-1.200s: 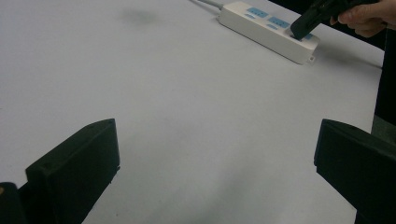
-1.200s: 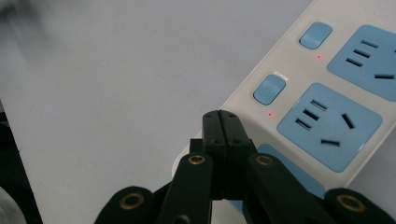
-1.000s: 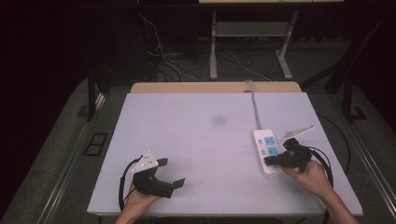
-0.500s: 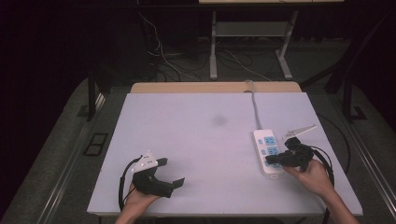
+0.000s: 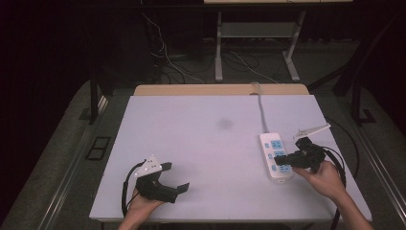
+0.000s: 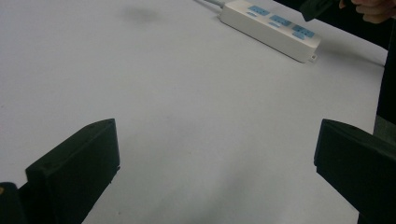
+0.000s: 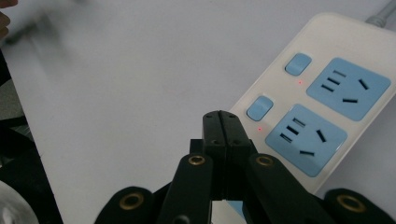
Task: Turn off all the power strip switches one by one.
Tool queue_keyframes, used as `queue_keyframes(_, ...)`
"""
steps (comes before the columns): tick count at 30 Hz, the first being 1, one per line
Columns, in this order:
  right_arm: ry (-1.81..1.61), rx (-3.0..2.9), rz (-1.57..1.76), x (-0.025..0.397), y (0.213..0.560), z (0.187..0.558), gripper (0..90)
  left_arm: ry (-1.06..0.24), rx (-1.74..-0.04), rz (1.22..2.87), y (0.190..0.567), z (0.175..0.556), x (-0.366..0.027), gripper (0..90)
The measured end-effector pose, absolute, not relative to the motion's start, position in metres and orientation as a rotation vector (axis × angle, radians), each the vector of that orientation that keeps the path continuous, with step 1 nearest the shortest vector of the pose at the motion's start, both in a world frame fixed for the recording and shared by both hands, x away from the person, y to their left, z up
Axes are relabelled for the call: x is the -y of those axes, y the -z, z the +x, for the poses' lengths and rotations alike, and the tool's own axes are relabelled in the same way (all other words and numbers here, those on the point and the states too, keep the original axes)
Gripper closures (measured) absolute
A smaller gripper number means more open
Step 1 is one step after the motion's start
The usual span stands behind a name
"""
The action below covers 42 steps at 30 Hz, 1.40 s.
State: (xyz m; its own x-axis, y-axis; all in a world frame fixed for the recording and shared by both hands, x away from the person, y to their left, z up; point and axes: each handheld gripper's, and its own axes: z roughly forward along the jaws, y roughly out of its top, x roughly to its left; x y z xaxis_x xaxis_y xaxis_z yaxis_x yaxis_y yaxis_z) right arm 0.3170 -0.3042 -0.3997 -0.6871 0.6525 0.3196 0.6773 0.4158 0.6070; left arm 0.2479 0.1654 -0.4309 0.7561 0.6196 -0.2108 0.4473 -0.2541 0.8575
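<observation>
Basically no change: R gripper jaws pressed together over power strip; L gripper wide, unmoved.

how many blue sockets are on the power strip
3, in a row along the white power strip at the table's right side: far end, middle, near end. The right gripper hovers over them and may hide something.

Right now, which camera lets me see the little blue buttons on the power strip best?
The right gripper view: two blue buttons show up close beside the sockets on the power strip. The high view and left gripper view show the strip far off, buttons tiny.
</observation>
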Motion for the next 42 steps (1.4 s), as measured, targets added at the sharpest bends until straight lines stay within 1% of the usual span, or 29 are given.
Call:
queue_keyframes(10, 1.127, 2.656, -1.196, 0.299, 0.381, 0.325, 90.0, -0.205, -0.819, 1.895, 0.431, 0.248, -0.166, 0.0)
queue_keyframes(19, 1.114, 2.662, -1.197, 0.297, 0.374, 0.334, 90.0, -0.205, -0.817, 1.895, 0.431, 0.248, -0.166, 0.0)
queue_keyframes(28, 1.093, 2.669, -1.197, 0.296, 0.373, 0.345, 90.0, -0.204, -0.817, 1.895, 0.431, 0.248, -0.166, 0.0)
queue_keyframes(42, 1.04, 2.682, -1.189, 0.293, 0.385, 0.357, 90.0, -0.203, -0.811, 1.896, 0.431, 0.249, -0.166, 0.0)
